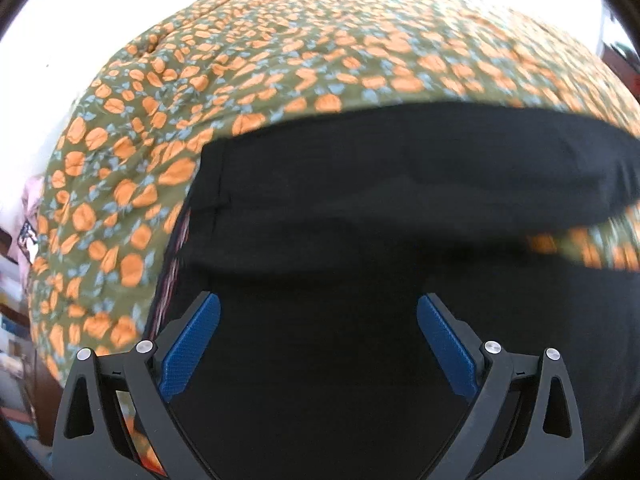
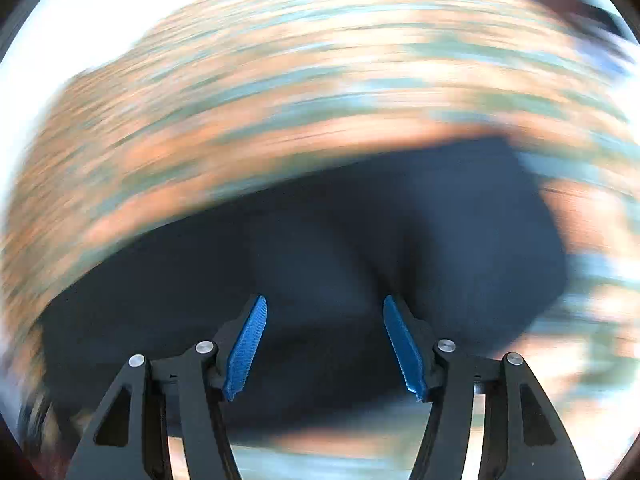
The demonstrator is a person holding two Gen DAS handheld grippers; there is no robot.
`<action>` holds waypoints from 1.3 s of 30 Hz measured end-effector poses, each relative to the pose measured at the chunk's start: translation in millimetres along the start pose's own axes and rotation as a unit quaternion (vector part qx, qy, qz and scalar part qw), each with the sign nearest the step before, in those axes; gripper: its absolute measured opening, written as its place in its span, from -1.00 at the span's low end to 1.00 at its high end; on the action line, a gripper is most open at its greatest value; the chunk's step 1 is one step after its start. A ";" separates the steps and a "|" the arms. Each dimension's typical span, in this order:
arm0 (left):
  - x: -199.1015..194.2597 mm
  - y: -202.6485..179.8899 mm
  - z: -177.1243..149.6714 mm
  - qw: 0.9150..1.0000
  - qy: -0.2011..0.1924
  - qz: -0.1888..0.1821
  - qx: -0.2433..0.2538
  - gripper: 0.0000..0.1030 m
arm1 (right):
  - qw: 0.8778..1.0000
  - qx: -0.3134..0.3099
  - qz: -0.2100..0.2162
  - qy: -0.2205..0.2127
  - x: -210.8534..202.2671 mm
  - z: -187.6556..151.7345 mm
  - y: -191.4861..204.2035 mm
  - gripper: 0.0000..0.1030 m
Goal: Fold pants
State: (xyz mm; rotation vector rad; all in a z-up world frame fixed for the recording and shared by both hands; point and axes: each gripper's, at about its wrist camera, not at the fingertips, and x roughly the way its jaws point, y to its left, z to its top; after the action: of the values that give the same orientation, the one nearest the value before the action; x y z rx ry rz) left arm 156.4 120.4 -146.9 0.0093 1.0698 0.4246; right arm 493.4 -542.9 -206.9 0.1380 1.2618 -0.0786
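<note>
The black pants (image 1: 400,184) lie on a bedspread (image 1: 280,60) with an olive ground, orange fruit shapes and pale blue leaves. In the left wrist view the pants fill the lower and middle part of the picture. Their far edge runs as a long dark band across the bedspread, and a folded layer of the same cloth lies on top, with a soft fold line across it. At the left side of the pants a straight seam goes down, and next to it a thin striped edge shows against the bedspread.

The left gripper (image 1: 318,332) is over the black cloth, near the middle of the pants. Its jaws are spread wide and nothing is between the blue pads (image 1: 192,344); whether the pads touch the cloth I cannot tell.

The right wrist view is strongly blurred. There the pants (image 2: 340,248) appear as a dark mass with the streaked orange and blue bedspread (image 2: 240,100) beyond them and to their right. The right gripper (image 2: 324,340) is above the near part of the pants. Its jaws are also apart and grasp nothing, and the blue pads (image 2: 246,348) are free.
</note>
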 end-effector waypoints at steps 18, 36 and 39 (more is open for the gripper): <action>-15.9 -114.3 -62.5 0.993 0.048 -0.097 0.041 0.93 | 0.972 0.001 0.235 -0.028 -92.8 -309.8 -50.6 0.49; -24.7 -2.5 -80.9 0.991 0.004 -0.092 -0.095 0.94 | 0.980 0.033 0.139 -0.136 -144.8 -341.8 -32.3 0.59; -33.0 -14.3 -81.2 0.994 -0.012 -0.093 -0.063 0.93 | 0.983 -0.017 0.122 -0.135 -142.0 -345.0 -0.3 0.59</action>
State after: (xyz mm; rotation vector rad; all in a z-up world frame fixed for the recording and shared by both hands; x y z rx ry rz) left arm 78.6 80.1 -161.5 -0.1964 1.0092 0.3219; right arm 124.9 -494.9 -174.1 0.2443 0.9666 0.1321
